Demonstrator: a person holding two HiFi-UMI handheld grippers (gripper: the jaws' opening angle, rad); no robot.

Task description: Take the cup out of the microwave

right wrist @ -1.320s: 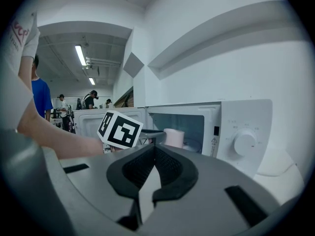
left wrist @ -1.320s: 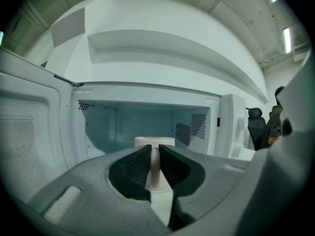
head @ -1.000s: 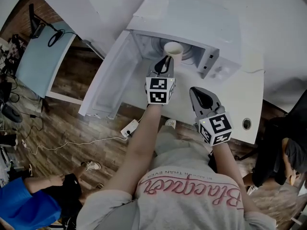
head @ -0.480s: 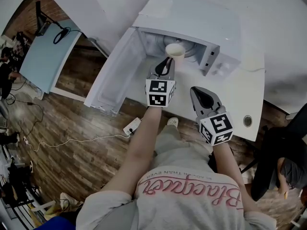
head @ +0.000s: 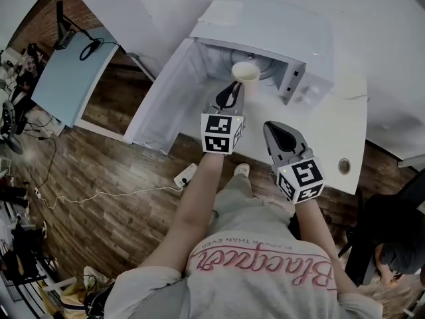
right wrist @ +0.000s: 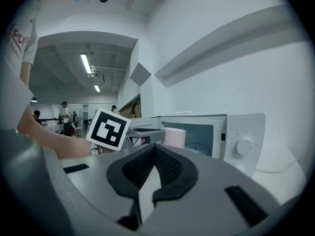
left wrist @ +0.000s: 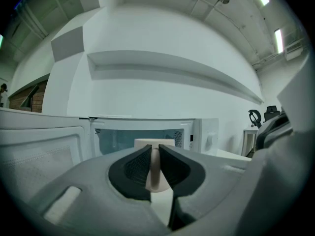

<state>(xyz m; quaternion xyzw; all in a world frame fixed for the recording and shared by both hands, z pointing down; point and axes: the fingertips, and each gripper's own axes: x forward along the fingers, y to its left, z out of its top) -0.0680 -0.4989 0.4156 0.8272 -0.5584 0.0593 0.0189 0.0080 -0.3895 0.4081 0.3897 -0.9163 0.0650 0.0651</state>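
At the open mouth of the microwave [head: 265,28], has eased the cup [head: 246,72] slightly outward and upward since a second ago, left gripper [head: 232,90] pinching it, right gripper [head: 274,129] pressed together and empty above the table [head: 332,135], so probably almost clear of the cavity.

Cup [head: 244,71] at mouth of microwave [head: 265,25] on table [head: 332,131], door [head: 163,98] leftward.

Left gripper [head: 234,88] extended forward, jaws clamped, gripping; right gripper [head: 270,126] nearer body, jaws together, empty.
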